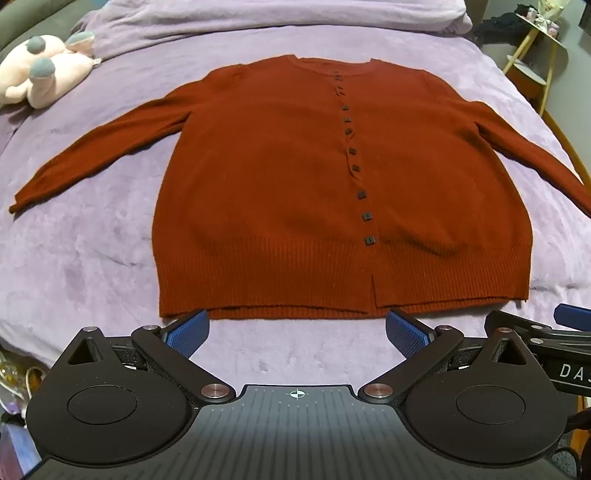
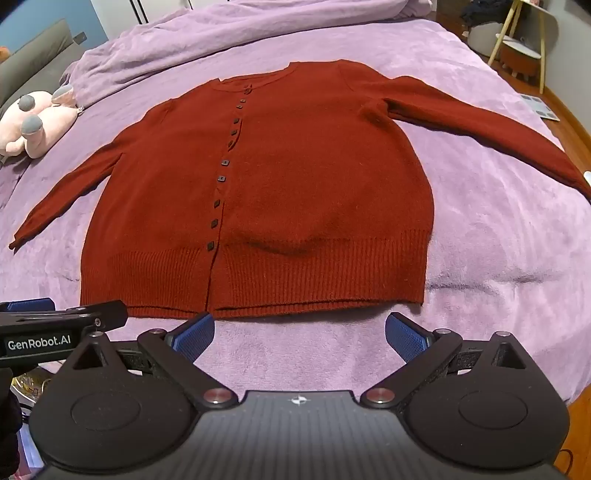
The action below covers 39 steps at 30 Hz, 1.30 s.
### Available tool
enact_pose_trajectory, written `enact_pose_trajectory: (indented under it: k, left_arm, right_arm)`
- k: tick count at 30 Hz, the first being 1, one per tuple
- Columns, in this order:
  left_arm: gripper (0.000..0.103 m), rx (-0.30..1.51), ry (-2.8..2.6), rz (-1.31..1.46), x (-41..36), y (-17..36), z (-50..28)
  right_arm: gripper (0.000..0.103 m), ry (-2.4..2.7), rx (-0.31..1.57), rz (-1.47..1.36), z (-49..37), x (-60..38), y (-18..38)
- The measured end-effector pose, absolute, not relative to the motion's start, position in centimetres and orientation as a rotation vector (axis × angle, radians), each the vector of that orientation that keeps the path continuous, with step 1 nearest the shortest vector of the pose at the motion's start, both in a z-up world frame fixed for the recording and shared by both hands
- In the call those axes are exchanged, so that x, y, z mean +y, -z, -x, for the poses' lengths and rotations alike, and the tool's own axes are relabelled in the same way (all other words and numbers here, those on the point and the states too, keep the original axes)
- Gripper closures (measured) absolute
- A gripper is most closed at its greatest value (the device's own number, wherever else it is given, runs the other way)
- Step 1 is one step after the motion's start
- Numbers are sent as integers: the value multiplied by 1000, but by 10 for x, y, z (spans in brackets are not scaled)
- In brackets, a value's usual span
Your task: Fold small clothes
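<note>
A rust-red buttoned cardigan [image 1: 288,184] lies flat, front up, on a purple bed cover, both sleeves spread outward, hem towards me. It shows again in the right wrist view as the cardigan [image 2: 295,192]. My left gripper [image 1: 297,332] hovers just short of the hem, blue pads wide apart, nothing between them. My right gripper [image 2: 299,334] stands open the same way near the hem's middle. Each gripper shows at the other view's edge: the right gripper [image 1: 546,332] and the left gripper [image 2: 55,325].
A pink plush toy [image 1: 44,70] lies at the bed's far left. A bunched purple duvet [image 2: 221,33] runs along the far end. A yellow-legged stand [image 2: 524,40] and wooden floor sit beyond the bed's right edge.
</note>
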<state>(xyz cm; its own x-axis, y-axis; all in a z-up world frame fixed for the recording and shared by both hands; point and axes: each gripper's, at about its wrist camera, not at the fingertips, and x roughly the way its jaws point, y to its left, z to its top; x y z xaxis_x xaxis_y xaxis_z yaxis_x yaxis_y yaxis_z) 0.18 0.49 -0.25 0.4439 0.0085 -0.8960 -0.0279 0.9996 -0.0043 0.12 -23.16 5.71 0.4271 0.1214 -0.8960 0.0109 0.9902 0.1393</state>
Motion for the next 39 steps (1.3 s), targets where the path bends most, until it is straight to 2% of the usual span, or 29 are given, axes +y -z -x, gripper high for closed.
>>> enact_pose_trajectory:
  k: [30,39]
  left_arm:
    - [0,1115,-41,5,6,8,-4]
    - [0,1153,-37,33,14,24,-6]
  right_arm:
    - [4,-104,1116,-171,1,-234,-59]
    - [4,-148,1117,-197,0,-233,-51]
